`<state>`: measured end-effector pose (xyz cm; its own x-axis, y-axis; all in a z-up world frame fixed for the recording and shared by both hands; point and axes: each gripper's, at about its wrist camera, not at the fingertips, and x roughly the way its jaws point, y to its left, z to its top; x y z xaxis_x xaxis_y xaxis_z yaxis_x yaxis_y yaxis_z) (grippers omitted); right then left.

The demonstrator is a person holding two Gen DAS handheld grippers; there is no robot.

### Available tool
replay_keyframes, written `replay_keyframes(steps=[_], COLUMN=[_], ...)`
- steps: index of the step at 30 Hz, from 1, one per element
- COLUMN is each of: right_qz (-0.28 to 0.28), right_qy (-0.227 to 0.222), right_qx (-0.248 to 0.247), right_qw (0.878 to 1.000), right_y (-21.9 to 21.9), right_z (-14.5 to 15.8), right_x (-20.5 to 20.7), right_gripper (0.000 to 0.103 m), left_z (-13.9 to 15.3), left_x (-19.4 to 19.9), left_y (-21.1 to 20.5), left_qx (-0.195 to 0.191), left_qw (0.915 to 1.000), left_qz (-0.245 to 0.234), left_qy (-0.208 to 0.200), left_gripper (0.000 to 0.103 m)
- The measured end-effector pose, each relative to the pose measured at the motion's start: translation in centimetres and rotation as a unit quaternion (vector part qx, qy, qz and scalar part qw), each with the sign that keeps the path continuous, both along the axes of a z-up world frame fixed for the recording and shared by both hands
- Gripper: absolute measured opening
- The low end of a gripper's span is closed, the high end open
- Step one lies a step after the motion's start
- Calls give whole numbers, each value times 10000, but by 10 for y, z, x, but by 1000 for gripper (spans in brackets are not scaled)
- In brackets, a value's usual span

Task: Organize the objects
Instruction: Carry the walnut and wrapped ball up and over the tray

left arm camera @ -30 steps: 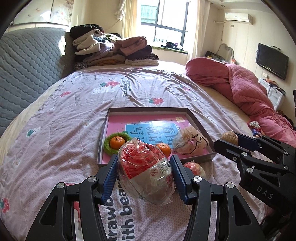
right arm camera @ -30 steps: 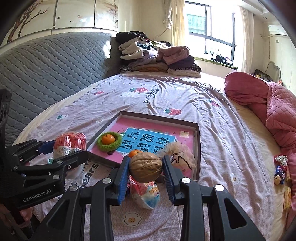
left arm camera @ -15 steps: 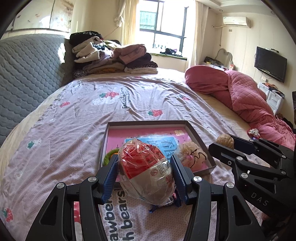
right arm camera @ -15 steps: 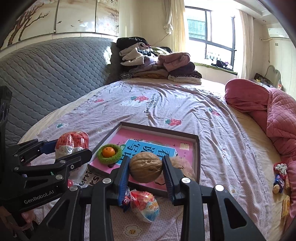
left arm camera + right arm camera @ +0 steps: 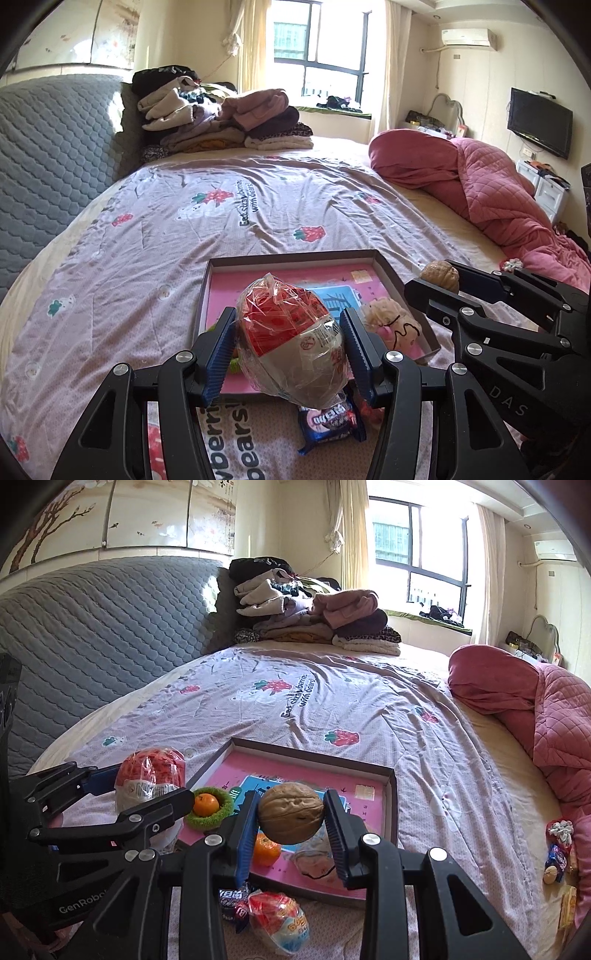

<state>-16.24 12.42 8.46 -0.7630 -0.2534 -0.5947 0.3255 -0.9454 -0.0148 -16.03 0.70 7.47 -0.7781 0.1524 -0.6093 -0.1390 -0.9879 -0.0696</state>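
1. While poised above the near left corner of the tray (image 5: 392, 805), left gripper (image 5: 290, 341) clamped across the wrapped snack bag (image 5: 291, 339), blue pads pressed into crinkled plastic on both sides; carried clear of the bedsheet (image 5: 155, 258), apparently for delivery into the tray.
2. Seen just right of that bag in the right wrist view: green crocheted ring (image 5: 210, 808) cradling a small orange (image 5: 205, 805) inside the tray's left end, seemingly nested so as not to roll.
3. Pinched at centre by the right gripper (image 5: 290, 814): a walnut (image 5: 290, 812), squeezed end to end between the pads and held over the tray's near edge, likely also bound for the tray.
4. Partly hidden under the walnut: a second orange (image 5: 266, 849) and a pale fuzzy pouch (image 5: 391, 325), both resting on the tray's pink floor beside a blue printed panel.
5. Left outside, on the sheet against the tray's near wall: a blue candy wrapper (image 5: 330, 421) and a small red-and-blue packet (image 5: 280, 923), judged next to be sorted.
6. Scattered far right, near the pink quilt (image 5: 554, 709): more small sweets (image 5: 557, 849), well apart from the tray.
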Motion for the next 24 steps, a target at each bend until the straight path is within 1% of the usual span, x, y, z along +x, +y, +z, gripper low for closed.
replay_keyframes(steps=[6,14,19,24], right_qz=[-45,-197,-248,-310], right_qy=[-132,-399,-480,-664], right_qx=[42,296,419,508], right_qw=[9999,9986,9977,9960], right_y=[0,5,10,15], right_z=[-14,-43,-57,-76], right_x=[-25,-60,-65,-71], right_gripper=[35,35,35,35], left_z=[-11,-39,-58,-75], left_x=[-26,-67,-91,-111], left_y=[0,-4,-2,13], left_qx=[-92,-204,-226,-386], left_qw=[9999,9990,9979,9961], left_qz=[21,127,126,25], left_qy=[-105,-388,-585,-788], left_gripper=[58,58,58,58])
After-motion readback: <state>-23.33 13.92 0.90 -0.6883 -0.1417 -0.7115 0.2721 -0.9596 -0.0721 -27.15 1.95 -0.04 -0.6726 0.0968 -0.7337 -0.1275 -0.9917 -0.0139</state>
